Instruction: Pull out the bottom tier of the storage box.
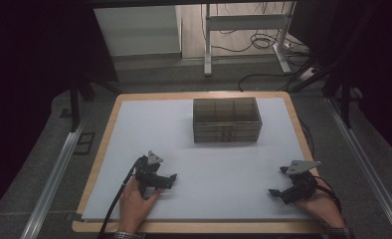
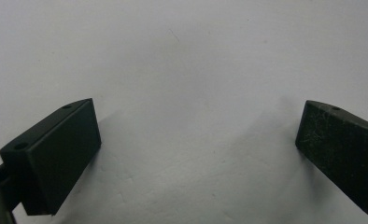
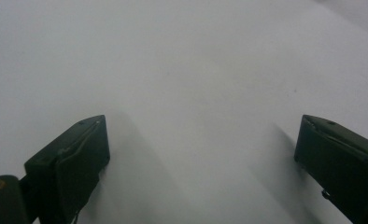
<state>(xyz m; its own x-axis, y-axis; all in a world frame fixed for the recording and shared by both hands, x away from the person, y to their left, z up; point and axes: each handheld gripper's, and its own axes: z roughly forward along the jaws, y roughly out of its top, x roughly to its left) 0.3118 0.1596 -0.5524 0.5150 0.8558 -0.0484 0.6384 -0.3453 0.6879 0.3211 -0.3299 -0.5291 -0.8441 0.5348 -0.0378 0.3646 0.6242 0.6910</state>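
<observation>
A dark see-through box (image 1: 226,119) with several compartments stands on the white board (image 1: 204,149), at the middle of its far half. My left gripper (image 1: 167,178) rests low on the board near the front left, held by a hand, its jaws pointing right. In the left gripper view it (image 2: 198,116) is open, with bare white board between the black fingers (image 2: 56,154). My right gripper (image 1: 277,180) lies near the front right, pointing left. It (image 3: 203,126) is open too, nothing between its fingers (image 3: 70,158).
The white board lies on a wooden table (image 1: 109,129) with grey carpet around it. Metal rails (image 1: 54,174) run along both sides. Desk legs (image 1: 207,45) and cables (image 1: 263,40) are on the floor beyond the far edge.
</observation>
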